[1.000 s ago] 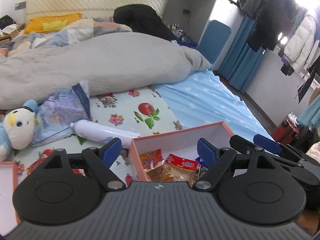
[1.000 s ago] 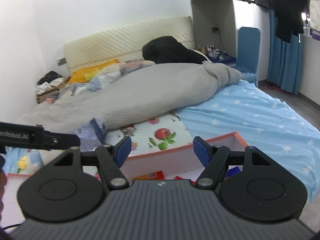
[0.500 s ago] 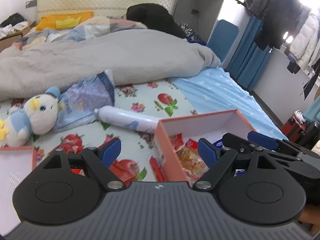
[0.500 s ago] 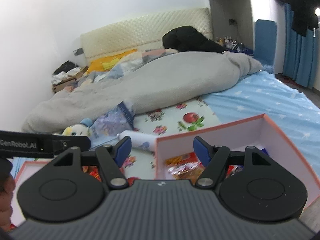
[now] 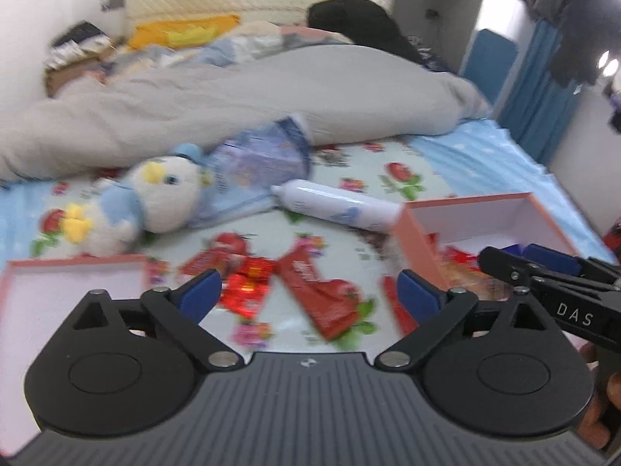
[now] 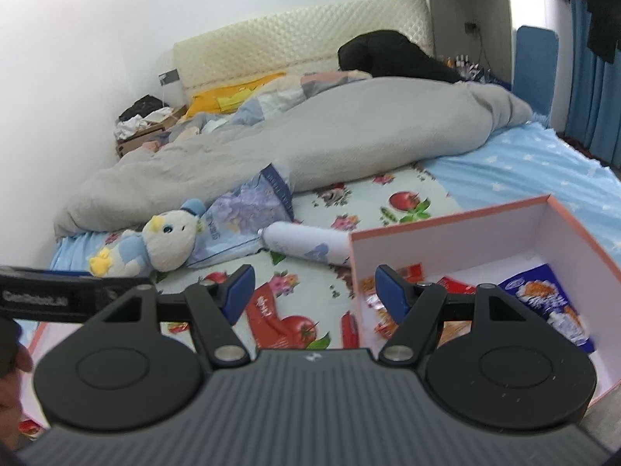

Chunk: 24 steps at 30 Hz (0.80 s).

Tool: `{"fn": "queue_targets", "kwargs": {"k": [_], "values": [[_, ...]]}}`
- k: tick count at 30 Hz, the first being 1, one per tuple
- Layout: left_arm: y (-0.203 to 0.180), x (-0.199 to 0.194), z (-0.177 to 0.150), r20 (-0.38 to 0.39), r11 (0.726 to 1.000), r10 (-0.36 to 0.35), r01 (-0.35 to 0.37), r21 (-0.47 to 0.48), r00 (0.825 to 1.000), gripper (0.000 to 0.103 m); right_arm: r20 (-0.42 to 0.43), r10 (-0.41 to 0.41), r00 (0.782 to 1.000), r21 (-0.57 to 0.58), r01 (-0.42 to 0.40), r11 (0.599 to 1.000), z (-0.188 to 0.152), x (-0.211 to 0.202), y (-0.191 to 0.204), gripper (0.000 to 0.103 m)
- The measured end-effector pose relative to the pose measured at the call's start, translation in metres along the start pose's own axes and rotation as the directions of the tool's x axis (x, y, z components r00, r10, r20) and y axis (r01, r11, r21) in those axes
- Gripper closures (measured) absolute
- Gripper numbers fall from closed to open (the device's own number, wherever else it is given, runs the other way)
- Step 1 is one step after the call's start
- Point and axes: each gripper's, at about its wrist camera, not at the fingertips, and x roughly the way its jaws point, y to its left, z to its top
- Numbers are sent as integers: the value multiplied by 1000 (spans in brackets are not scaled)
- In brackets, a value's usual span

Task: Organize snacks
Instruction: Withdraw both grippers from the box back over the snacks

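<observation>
Left gripper [image 5: 308, 291]: blue-tipped jaws spread wide, holding nothing, hovering above loose red snack packets [image 5: 248, 279] on the fruit-print sheet [image 5: 403, 178].
Right gripper [image 6: 312, 289]: jaws likewise wide apart and empty, one fingertip over the sheet, the other over the near left corner of the pink-rimmed white cardboard box [image 6: 446, 229].
Box contents: a blue-and-white snack bag [image 6: 551, 303] by the right wall, red and orange packets [image 6: 382, 320] along the left wall.
Loose snacks: a long red wrapper [image 5: 318, 291] lies just left of the box, apart from it.
Second container: a shallow pink-rimmed white tray [image 5: 62, 287] at the left, its inside only partly seen.
Other items: a white cylindrical bottle [image 6: 306, 244] lies on its side, its end behind the box corner; a white-and-blue plush duck [image 6: 163, 240] rests against a pale blue plastic bag [image 6: 244, 213]; a grey duvet [image 6: 310, 136] is bunched behind them.
</observation>
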Motion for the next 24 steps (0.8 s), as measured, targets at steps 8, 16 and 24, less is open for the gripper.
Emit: {"fn": "queue_targets", "kwargs": {"k": [8, 16, 24], "values": [[25, -22, 1, -25, 995, 95, -95, -20, 995, 1, -101, 64, 993, -67, -71, 995, -20, 36, 19, 33], [21, -23, 24, -143, 1000, 13, -11, 19, 990, 1, -182, 71, 981, -106, -92, 990, -33, 76, 26, 33], [44, 23, 34, -322, 992, -52, 13, -122, 945, 1, -221, 62, 973, -142, -95, 985, -30, 114, 36, 33]]}}
